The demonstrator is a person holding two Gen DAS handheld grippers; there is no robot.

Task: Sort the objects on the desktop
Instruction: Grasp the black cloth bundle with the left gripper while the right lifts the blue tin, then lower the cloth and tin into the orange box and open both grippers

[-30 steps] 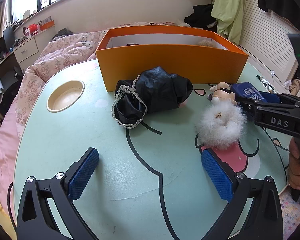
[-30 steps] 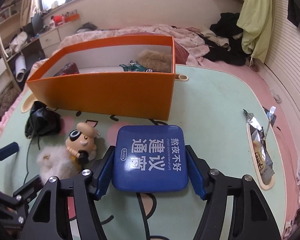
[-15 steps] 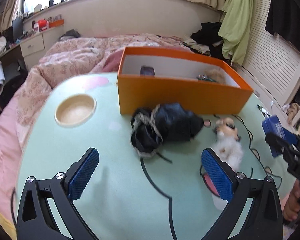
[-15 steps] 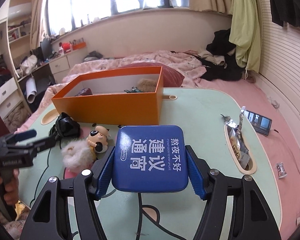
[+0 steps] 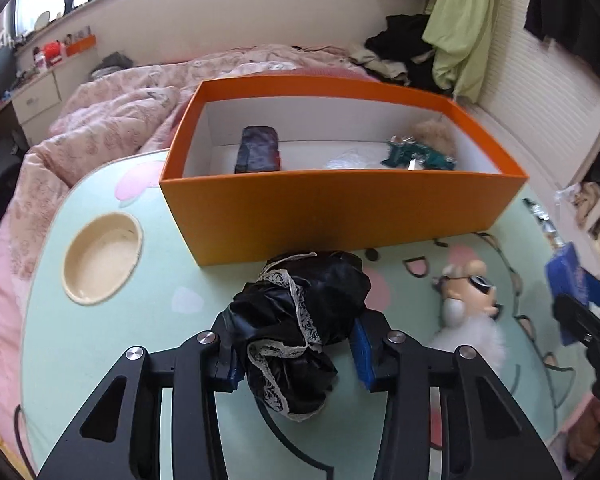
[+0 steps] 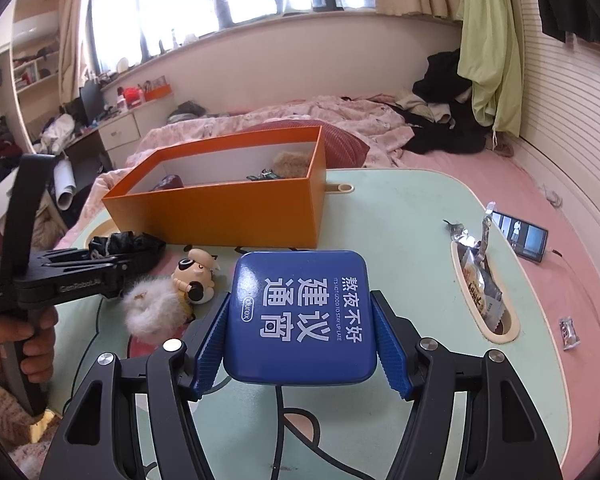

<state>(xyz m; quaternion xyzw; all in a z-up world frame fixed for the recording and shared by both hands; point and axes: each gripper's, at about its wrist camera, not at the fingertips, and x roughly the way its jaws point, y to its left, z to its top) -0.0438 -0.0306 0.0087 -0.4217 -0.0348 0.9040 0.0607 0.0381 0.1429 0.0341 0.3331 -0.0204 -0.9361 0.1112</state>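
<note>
A crumpled black cloth with lace trim (image 5: 300,312) sits between the blue pads of my left gripper (image 5: 296,360), whose jaws are closing and squeeze it on both sides. This happens just in front of the orange box (image 5: 340,208). The right wrist view shows the same gripper (image 6: 112,254) reaching in from the left, on the cloth (image 6: 140,242). My right gripper (image 6: 300,348) is shut on a blue tin (image 6: 300,316) with white lettering, held above the table. A small doll with sunglasses (image 6: 196,276) and a white fluffy ball (image 6: 152,308) lie between the two grippers.
The orange box holds a dark pouch (image 5: 258,154), a green item (image 5: 416,156) and a brown furry thing. A round cup recess (image 5: 100,258) lies at the table's left. A snack packet (image 6: 480,280) fills the right recess and a phone (image 6: 524,236) lies beyond. Behind the table is a bed.
My left gripper moved forward onto the black cloth and its wide-open jaws closed around it. The right gripper rose with the blue tin, then stayed still.
</note>
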